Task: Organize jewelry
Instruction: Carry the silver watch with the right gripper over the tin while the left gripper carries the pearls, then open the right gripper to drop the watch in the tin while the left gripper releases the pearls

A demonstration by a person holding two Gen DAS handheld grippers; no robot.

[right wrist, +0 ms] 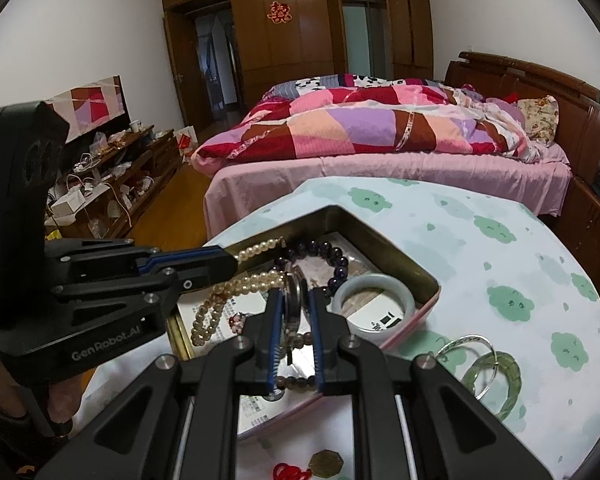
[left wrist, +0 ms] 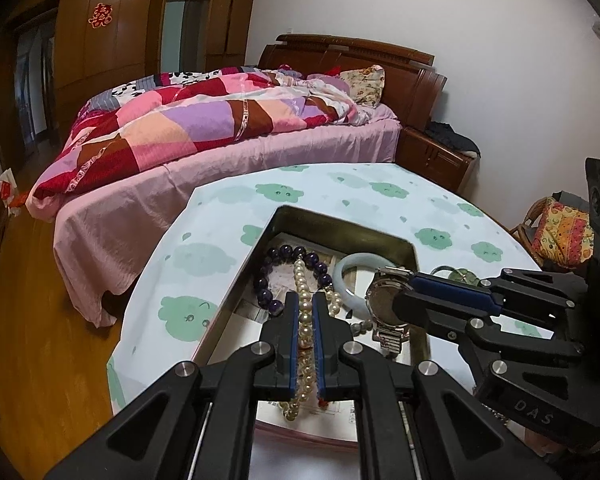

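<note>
A metal tin point(left wrist: 342, 226) point(right wrist: 430, 280) sits on the round table and holds jewelry. My left gripper point(left wrist: 305, 300) point(right wrist: 230, 260) is shut on a pearl necklace point(left wrist: 306, 322) point(right wrist: 260, 248) over the tin. My right gripper point(right wrist: 294, 294) point(left wrist: 402, 294) is shut on a silver wristwatch point(left wrist: 386, 306) point(right wrist: 292, 302) over the tin's right side. In the tin lie a dark purple bead bracelet point(left wrist: 290, 254) point(right wrist: 332, 256) and a pale jade bangle point(left wrist: 348, 272) point(right wrist: 374, 300). Outside it lie a green bangle point(right wrist: 494, 382) and a thin silver bangle point(right wrist: 466, 346).
The table point(left wrist: 204, 248) point(right wrist: 500, 264) has a white cloth with green cloud prints. A gold coin point(right wrist: 326, 465) and a red knot ornament point(right wrist: 290, 472) lie at its near edge. A bed point(left wrist: 220, 128) stands behind, a cluttered cabinet point(right wrist: 112, 184) on the left.
</note>
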